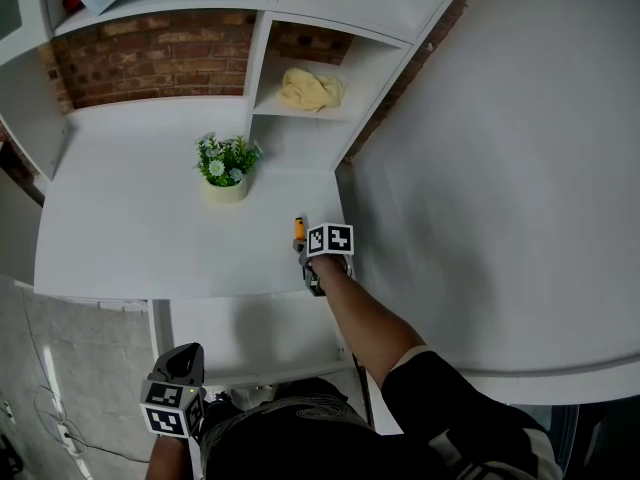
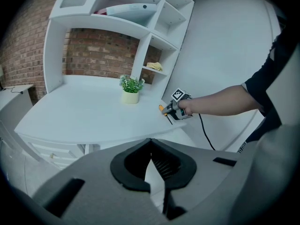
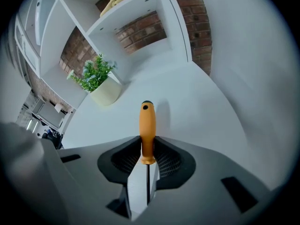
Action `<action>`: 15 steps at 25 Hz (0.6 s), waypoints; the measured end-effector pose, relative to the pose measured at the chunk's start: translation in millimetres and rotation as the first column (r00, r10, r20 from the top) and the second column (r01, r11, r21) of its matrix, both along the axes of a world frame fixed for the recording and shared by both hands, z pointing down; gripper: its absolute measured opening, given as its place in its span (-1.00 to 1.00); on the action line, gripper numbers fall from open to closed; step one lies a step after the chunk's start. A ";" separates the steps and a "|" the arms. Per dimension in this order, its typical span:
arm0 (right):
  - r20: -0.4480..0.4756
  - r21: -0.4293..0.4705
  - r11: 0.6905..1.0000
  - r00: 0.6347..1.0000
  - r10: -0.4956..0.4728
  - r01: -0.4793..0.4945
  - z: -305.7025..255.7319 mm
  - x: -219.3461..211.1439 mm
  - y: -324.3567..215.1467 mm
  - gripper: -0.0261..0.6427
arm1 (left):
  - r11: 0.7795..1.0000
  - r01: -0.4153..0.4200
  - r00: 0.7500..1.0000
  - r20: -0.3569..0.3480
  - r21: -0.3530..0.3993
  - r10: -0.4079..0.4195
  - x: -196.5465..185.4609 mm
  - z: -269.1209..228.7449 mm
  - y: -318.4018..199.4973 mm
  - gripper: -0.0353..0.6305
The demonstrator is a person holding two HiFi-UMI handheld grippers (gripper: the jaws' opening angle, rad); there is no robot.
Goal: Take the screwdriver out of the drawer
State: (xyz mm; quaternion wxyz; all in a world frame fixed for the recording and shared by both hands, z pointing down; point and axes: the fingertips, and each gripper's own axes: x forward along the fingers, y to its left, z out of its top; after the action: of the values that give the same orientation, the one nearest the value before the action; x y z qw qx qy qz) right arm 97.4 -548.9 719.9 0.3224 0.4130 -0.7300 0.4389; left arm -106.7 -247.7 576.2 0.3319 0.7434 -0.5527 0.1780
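Observation:
The screwdriver (image 3: pixel 146 125) has an orange handle and a thin dark shaft. My right gripper (image 3: pixel 147 150) is shut on the lower part of the handle, which sticks out ahead of the jaws. In the head view the right gripper (image 1: pixel 304 250) holds the screwdriver (image 1: pixel 298 230) just over the white desk (image 1: pixel 130 238), near its right front corner. A white drawer (image 1: pixel 250 333) stands pulled out below the desk's front edge. My left gripper (image 1: pixel 184 356) hangs by the drawer's front left corner. In its own view the left gripper (image 2: pixel 150 142) has its jaw tips together with nothing between them.
A small potted plant (image 1: pixel 227 166) stands mid-desk. A yellow cloth (image 1: pixel 312 88) lies in a shelf cubby at the back. A white wall (image 1: pixel 500 188) runs close along the right. A brick wall (image 1: pixel 150 58) backs the shelves. A dark cable (image 2: pixel 208 135) hangs under the right arm.

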 end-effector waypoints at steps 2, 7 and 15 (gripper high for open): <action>-0.014 -0.005 1.000 1.000 -0.001 0.001 2.5 -0.3 0.7 -0.65 | 1.000 0.004 1.000 -0.003 0.000 -0.004 -0.1 -0.4 1.3 -0.84; -0.030 -0.001 1.000 1.000 -0.003 0.003 3.4 -1.9 -1.4 -0.65 | 1.000 0.012 1.000 -0.001 -0.003 -0.012 -5.0 1.7 3.0 -0.84; -0.057 0.011 1.000 0.998 -0.019 0.020 2.5 -1.4 -0.4 -0.61 | 1.000 0.003 1.000 -0.007 0.003 -0.003 -8.2 0.8 1.2 -0.85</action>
State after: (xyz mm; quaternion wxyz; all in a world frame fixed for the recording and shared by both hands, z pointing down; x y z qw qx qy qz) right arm 96.0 -549.3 722.4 0.3450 0.4200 -0.7270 0.4195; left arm -114.9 -246.5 576.9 0.3330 0.7437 -0.5529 0.1744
